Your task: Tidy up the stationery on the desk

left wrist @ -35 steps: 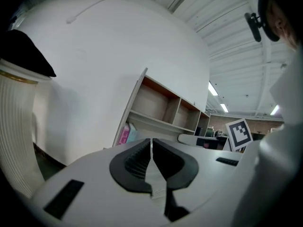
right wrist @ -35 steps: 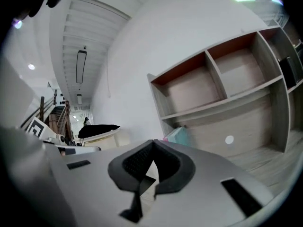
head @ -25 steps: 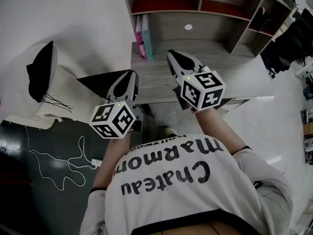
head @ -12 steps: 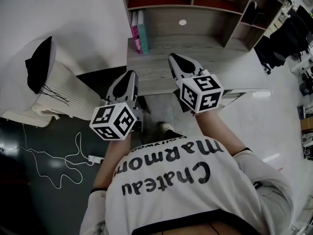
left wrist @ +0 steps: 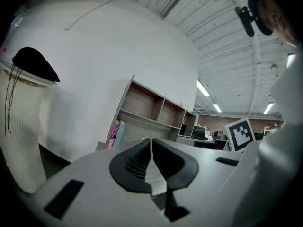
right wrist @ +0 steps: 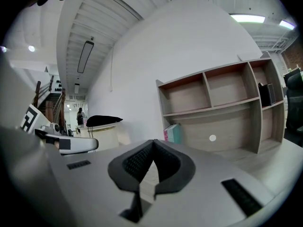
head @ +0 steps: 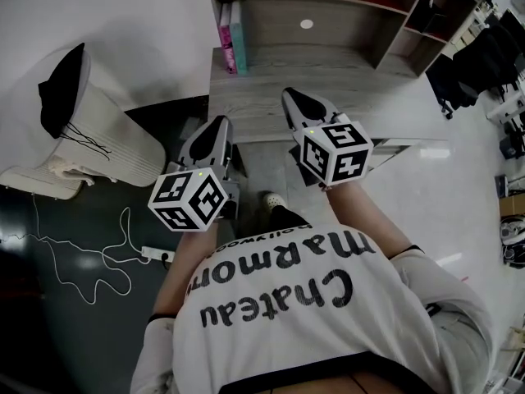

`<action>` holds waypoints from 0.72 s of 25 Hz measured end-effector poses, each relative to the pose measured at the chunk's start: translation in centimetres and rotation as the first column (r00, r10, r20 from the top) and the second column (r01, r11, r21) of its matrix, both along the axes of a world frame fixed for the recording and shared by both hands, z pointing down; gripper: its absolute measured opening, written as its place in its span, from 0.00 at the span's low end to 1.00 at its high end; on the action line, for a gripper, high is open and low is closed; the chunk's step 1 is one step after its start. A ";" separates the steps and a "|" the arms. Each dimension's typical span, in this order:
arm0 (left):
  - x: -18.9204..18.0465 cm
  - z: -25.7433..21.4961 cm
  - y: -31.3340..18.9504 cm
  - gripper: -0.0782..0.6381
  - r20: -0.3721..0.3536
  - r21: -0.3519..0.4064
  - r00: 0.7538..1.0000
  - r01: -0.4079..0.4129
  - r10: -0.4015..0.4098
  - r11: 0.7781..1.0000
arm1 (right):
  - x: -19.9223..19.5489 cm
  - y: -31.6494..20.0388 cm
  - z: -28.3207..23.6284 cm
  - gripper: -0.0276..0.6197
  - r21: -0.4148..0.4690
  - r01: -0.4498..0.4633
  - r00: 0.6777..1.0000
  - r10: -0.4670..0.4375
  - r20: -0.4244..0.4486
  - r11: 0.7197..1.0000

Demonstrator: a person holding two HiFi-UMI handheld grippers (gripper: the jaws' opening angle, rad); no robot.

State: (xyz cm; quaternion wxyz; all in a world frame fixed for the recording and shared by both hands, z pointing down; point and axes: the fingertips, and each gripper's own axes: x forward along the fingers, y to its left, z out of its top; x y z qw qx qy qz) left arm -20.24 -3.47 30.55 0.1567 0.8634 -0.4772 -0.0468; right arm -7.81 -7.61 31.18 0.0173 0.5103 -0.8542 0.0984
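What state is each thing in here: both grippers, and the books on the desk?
left gripper: shut, nothing between its jaws.
right gripper: shut, nothing between its jaws.
books: two, upright, side by side at the left end of the desk.

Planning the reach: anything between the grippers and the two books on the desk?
Nothing visible. The left gripper and right gripper, both shut and empty, hang near the desk front edge; only bare desktop lies between them and the books standing at its back left.
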 end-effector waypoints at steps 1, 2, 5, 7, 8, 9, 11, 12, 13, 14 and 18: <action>0.0 0.2 0.2 0.15 0.000 -0.006 1.000 -0.001 0.001 1.000 | 0.1 0.1 0.3 0.06 -0.007 0.000 1.000 0.000 -0.001 1.000; 0.1 0.4 0.3 0.15 0.003 -0.010 1.000 -0.001 0.001 1.000 | 0.1 0.2 0.5 0.06 -0.014 -0.001 1.000 0.001 -0.004 1.000; 0.0 0.9 0.6 0.15 0.006 -0.020 1.000 0.004 -0.004 1.000 | 0.5 0.3 1.5 0.06 -0.035 -0.008 1.000 0.008 -0.010 0.999; 0.0 1.3 0.8 0.15 0.003 -0.028 1.000 0.009 -0.009 1.000 | 0.6 0.4 2.2 0.06 -0.049 -0.011 1.000 0.010 -0.010 0.999; -0.1 1.5 0.8 0.15 0.002 -0.032 1.000 0.011 -0.011 0.999 | 0.7 0.5 2.5 0.06 -0.054 -0.011 1.000 0.011 -0.010 0.998; -0.1 1.7 0.9 0.15 0.002 -0.035 1.000 0.012 -0.012 0.999 | 0.7 0.6 2.8 0.06 -0.059 -0.011 1.000 0.010 -0.010 0.998; -0.1 1.9 1.0 0.15 0.002 -0.036 1.000 0.018 -0.018 0.999 | 0.8 0.6 3.1 0.06 -0.065 -0.010 1.000 0.010 -0.010 0.998; -0.2 1.9 1.0 0.15 0.001 -0.035 1.000 0.024 -0.024 0.999 | 0.8 0.7 3.2 0.06 -0.067 -0.009 1.000 0.009 -0.009 0.998; -0.2 2.0 1.0 0.15 0.000 -0.034 1.000 0.030 -0.030 0.999 | 0.8 0.7 3.3 0.06 -0.069 -0.008 1.000 0.007 -0.009 0.998; -0.3 2.0 1.0 0.15 -0.002 -0.033 0.999 0.035 -0.035 0.999 | 0.8 0.7 3.4 0.06 -0.070 -0.007 1.000 0.006 -0.008 0.998; -0.3 2.4 1.0 0.15 -0.008 -0.043 0.999 0.041 -0.041 0.998 | 0.9 0.8 3.4 0.06 -0.072 -0.006 1.000 0.006 -0.006 0.997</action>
